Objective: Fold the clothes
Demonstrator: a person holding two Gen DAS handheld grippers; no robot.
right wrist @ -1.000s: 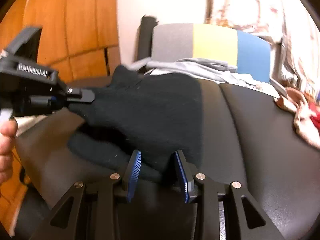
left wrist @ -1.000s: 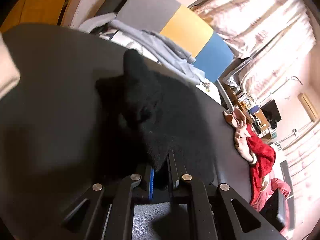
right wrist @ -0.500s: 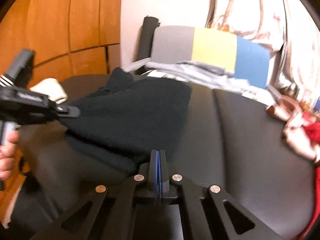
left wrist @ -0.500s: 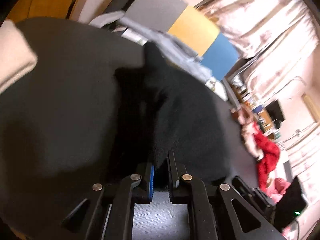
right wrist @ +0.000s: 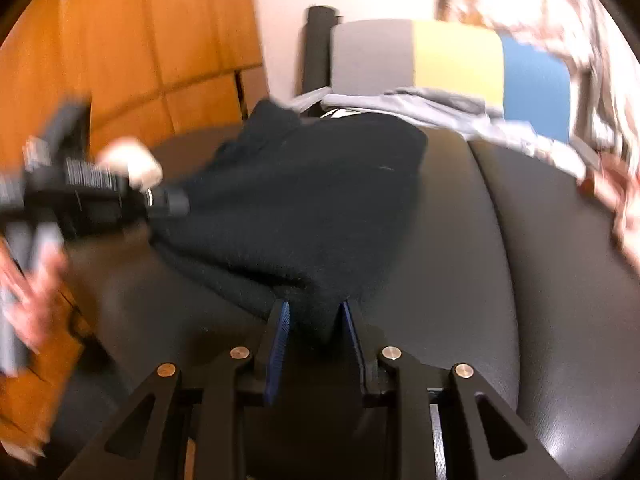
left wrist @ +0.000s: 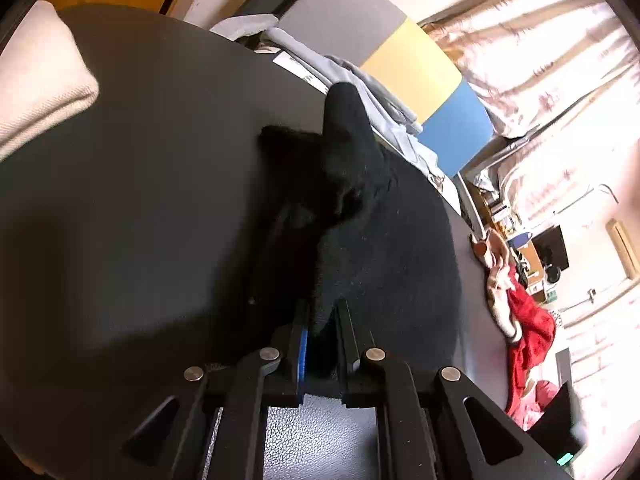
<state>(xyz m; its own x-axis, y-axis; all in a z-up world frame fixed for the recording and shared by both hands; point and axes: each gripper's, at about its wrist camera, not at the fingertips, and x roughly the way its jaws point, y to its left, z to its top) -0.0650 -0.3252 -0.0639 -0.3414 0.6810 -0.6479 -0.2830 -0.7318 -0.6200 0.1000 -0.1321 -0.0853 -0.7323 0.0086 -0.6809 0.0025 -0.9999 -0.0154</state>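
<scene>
On the dark tabletop (right wrist: 560, 280), a black garment (right wrist: 312, 200) lies half-folded; the left hand-held gripper (left wrist: 320, 328) clamps one corner while the right hand-held gripper (right wrist: 314, 320), jaws opening, straddles another. Matching both corners would keep the fold square.

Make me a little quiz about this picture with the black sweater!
1. True or false: the left gripper pinches the black sweater.
2. What colour is the cloth heap at the couch's far end? A red, B green, C purple.
3. Which gripper has its jaws opening?

Key: 1 true. 2 A. 3 the right gripper, with a sweater corner between its pads.
</scene>
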